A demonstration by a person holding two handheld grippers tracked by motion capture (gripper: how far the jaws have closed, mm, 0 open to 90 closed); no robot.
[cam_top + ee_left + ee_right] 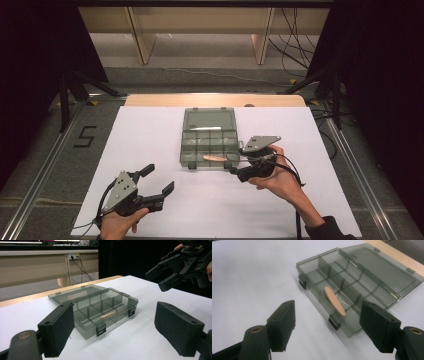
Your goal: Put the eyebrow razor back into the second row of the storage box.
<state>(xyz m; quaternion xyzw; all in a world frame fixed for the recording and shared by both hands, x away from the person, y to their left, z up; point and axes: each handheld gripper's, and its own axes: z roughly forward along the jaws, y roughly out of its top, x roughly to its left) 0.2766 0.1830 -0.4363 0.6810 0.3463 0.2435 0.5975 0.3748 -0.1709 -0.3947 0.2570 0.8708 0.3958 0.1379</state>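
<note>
A smoky clear compartment box point(186, 150) lies open on the white sheet, its lid point(209, 119) folded flat behind it. A flat oval wooden stick point(215, 158) rests slanted in the front row of compartments. My right gripper point(236, 160) hovers at the box's front right corner, open, with nothing between its pads. From the right gripper view the stick point(334, 301) and box point(312, 267) lie just ahead of the right gripper point(330, 323). My left gripper point(160, 178) is held open near the front left, apart from the box point(87, 302); beyond it I see the stick point(108, 315) and the right gripper point(158, 279).
The white sheet point(150, 140) covers the table, with a strip of bare wood point(215, 100) at its far edge. Two black latches point(334, 323) stick out from the box's front wall. Dark stands point(65, 95) flank the table, and a floor mark reading 5 point(85, 136) lies at the left.
</note>
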